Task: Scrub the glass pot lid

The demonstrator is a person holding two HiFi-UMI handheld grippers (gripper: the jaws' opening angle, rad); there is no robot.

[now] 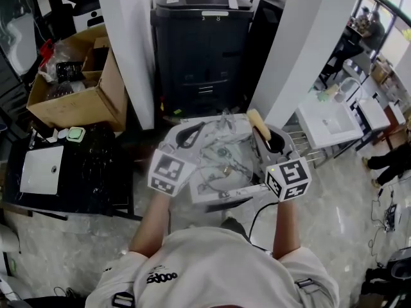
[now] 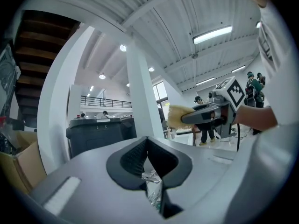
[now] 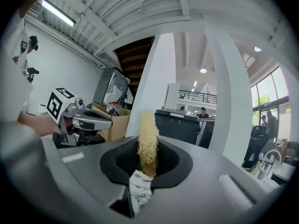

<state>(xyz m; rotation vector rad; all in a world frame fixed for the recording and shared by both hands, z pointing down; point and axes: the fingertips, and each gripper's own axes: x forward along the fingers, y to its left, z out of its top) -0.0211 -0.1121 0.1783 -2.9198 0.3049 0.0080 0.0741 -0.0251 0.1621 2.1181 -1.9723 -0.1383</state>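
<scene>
In the head view I hold both grippers up over a small marble-patterned worktop [image 1: 212, 191]. On it lies clear glassware that looks like the glass pot lid [image 1: 223, 154]; its outline is hard to make out. My left gripper [image 1: 188, 133] [image 2: 147, 143] is shut, with nothing clearly between its jaws, and it also shows in the right gripper view [image 3: 88, 120]. My right gripper [image 1: 270, 136] [image 3: 148, 157] is shut on a yellow fibrous scrubber [image 1: 259, 124] [image 3: 148, 141], which sticks out past the jaws [image 2: 176, 115]. Both grippers point away from me, above the worktop.
A black machine [image 1: 202, 43] stands behind the worktop between two white pillars [image 1: 128, 50] [image 1: 311, 43]. A cardboard box [image 1: 83, 85] and a black table with a white device [image 1: 42, 169] are at the left. A white sink unit [image 1: 327, 124] is at the right.
</scene>
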